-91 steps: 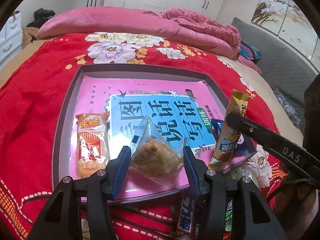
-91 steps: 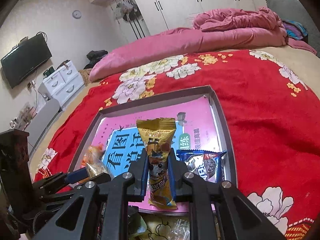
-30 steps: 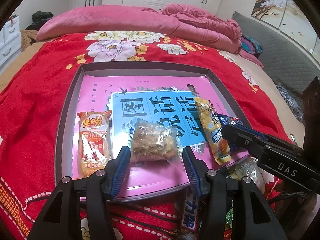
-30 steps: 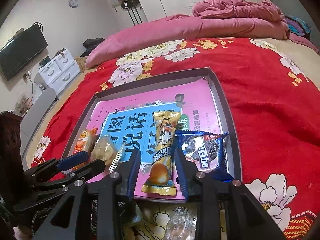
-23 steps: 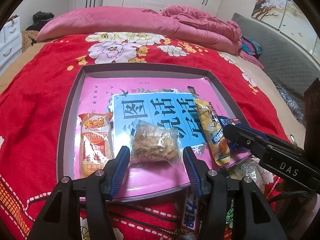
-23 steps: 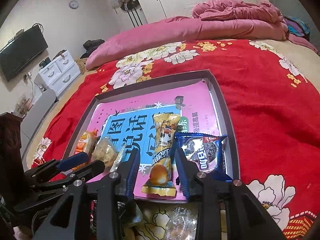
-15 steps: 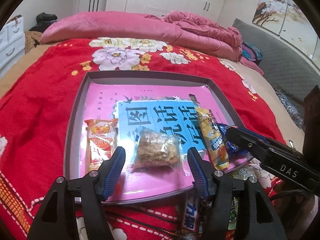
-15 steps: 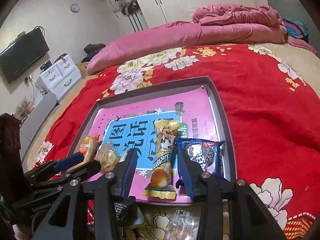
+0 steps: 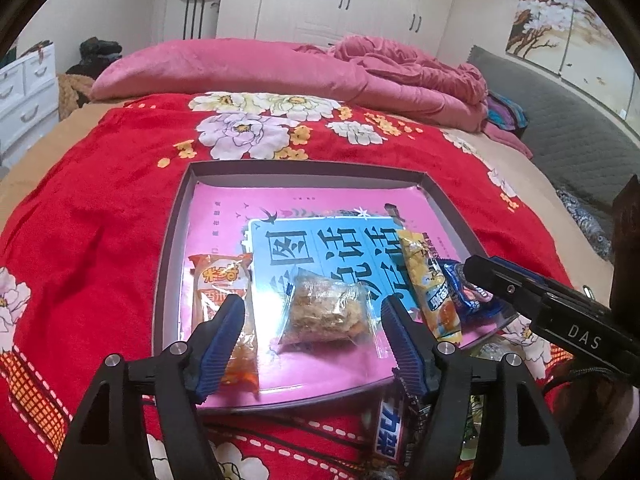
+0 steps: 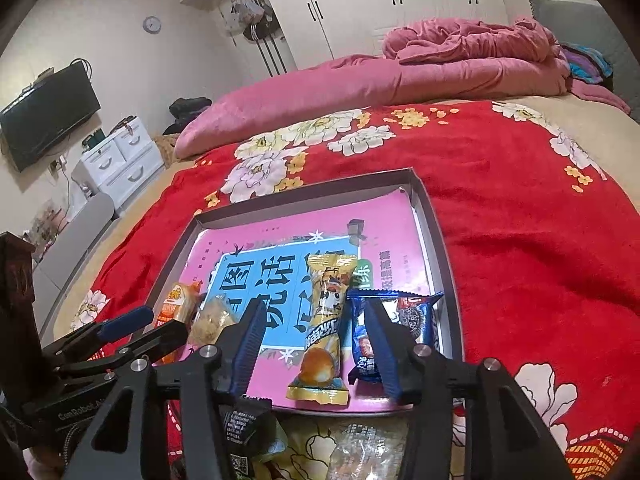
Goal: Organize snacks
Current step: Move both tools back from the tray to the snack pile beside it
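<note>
A shallow grey tray (image 9: 172, 240) (image 10: 438, 232) lined with a pink and blue sheet lies on the red bed cover. In it lie an orange snack pack (image 9: 218, 284) (image 10: 176, 300), a clear pack of brown cake (image 9: 326, 312) (image 10: 210, 320), a yellow stick pack (image 9: 428, 284) (image 10: 326, 320) and a blue cookie pack (image 9: 466, 296) (image 10: 408, 320). My left gripper (image 9: 312, 316) is open and empty, above the cake pack. My right gripper (image 10: 314, 316) is open and empty, over the yellow pack.
Loose snacks lie on the cover in front of the tray: a blue bar (image 9: 390, 432), a dark pack (image 10: 244, 436) and a clear wrapped one (image 10: 360, 456). Pink bedding (image 9: 248, 68) is piled at the back. White drawers (image 10: 120, 160) stand left.
Both grippers let go of their packs, which now lie in the tray. Both jaws opened wider and both grippers drew back and up.
</note>
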The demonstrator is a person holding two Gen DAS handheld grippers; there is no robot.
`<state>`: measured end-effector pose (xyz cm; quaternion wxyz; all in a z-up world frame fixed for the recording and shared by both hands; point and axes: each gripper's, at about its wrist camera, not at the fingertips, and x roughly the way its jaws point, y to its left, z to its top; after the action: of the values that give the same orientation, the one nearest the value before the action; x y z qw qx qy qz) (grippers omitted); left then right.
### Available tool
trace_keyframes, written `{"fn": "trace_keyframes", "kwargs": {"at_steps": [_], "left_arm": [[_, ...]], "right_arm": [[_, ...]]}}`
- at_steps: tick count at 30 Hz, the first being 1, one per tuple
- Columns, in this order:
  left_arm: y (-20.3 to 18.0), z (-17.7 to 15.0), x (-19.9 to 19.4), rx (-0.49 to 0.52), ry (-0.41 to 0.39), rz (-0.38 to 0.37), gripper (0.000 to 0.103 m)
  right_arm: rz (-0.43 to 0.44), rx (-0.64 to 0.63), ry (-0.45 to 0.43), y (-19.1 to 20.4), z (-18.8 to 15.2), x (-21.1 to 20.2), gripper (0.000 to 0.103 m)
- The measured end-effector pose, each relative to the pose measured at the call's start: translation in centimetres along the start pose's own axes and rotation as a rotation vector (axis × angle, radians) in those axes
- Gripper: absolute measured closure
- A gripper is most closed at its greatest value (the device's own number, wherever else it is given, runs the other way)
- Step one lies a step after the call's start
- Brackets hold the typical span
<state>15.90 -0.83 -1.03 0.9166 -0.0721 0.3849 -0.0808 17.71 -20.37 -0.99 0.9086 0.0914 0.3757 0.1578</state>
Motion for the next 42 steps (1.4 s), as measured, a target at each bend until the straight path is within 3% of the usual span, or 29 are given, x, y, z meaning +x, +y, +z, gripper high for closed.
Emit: {"fn": "trace_keyframes", "kwargs": {"at_steps": [4,15,28,42], "left_arm": [[0.1,0.2,-1.2,-0.006,-0.049,-0.014,0.029],[0.0,0.2,-2.6,-0.013,-0.093,-0.029,0.028],[-0.3,-0.5,-3.1,-0.025,-0.068,-0.057,0.028],[-2.6,-1.7,-3.4,0.028,-0.025,-0.086,0.028]], "right_arm": [[0.000,0.002,-0.010,-0.1,0.1,-0.3,0.049],[-0.001,0.004,-0.054,-0.4,0.3,-1.6,0.045],[-0.016,0.024,-0.100,-1.4,0.2,-3.5,0.040],[-0.039,-0.009,-0.086,-1.8,-1.2,-5.1,0.040]]}}
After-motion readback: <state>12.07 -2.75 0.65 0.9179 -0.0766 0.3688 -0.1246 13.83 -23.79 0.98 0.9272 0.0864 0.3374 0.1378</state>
